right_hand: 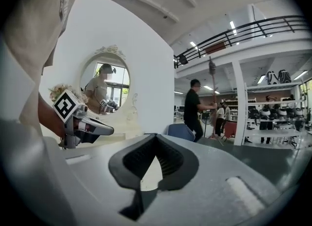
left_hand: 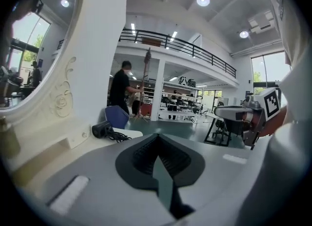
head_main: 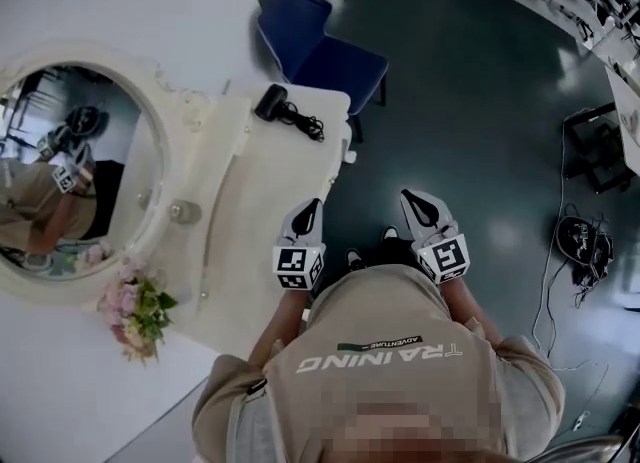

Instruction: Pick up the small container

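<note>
- Left tool (head_main: 311, 205): jaws closed tight with nothing between them. It hangs at the worktop edge on the side away from the oval mirror in its ornate white frame (head_main: 75, 166). Hazard: if it moves toward the mirror while closed, it would strike the target instead of straddling it. Open the jaws before approach.
- Right tool (head_main: 410, 197): jaws also together and empty. It is over the dark floor, farther from the mirror than the left tool. Hazard judged low unless it crosses the left tool's path.
- Small round pale container (head_main: 183, 212): stands on the cream worktop (head_main: 250, 251), just beside the mirror frame and well apart from both tools.
  - The round wall is probably smooth, so an off-centre grip could squeeze it out.
  - A push would drive it against the frame.
  - Room for a jaw on the mirror side looks tight.
- Pink flower bunch (head_main: 135, 306): lies near the container, along the mirror's rim. A sweeping approach could snag it.
- Black hair dryer with coiled cable (head_main: 285, 109): lies on the worktop, farther from the person than the container and near the mirror's rim. It is probably clear of the approach.
- Writing:
  - The beige shirt (head_main: 400, 371) carries "TRAINING" in white and "ADVENTURE" on a dark band.
  - The tool cubes show black-and-white square patterns and no words.
  - No label can be read on the container.
</note>
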The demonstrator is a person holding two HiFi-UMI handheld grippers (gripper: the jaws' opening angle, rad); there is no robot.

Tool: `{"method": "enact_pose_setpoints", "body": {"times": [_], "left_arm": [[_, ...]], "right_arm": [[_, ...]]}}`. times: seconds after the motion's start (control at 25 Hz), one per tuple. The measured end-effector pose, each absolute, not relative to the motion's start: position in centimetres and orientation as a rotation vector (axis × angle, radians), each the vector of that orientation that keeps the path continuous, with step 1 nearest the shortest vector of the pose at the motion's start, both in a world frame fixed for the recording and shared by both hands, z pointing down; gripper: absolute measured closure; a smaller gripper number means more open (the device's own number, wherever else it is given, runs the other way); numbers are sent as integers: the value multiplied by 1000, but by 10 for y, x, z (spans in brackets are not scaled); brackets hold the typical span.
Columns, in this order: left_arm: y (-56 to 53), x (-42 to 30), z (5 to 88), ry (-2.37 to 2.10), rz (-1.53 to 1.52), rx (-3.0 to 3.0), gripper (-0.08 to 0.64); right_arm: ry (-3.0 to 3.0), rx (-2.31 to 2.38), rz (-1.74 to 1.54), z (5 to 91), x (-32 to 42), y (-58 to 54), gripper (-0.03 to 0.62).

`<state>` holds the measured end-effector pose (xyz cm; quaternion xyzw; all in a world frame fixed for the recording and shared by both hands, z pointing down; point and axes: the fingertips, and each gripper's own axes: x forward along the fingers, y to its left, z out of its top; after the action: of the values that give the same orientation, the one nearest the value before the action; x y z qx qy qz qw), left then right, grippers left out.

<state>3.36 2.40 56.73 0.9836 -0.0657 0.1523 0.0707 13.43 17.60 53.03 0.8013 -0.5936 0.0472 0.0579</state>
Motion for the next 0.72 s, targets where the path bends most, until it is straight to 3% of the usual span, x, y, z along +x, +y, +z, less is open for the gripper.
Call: {"method": "enact_pose_setpoints", "body": {"times": [0.4,0.72], "left_arm": [[-26,33,572,-476,477,2866,545],[-79,73,551,-680,431,2850,545]], "right_arm": [[-2073,2206,149,531,159,86,589],[-2218,2063,93,522,207,25,589]]}}
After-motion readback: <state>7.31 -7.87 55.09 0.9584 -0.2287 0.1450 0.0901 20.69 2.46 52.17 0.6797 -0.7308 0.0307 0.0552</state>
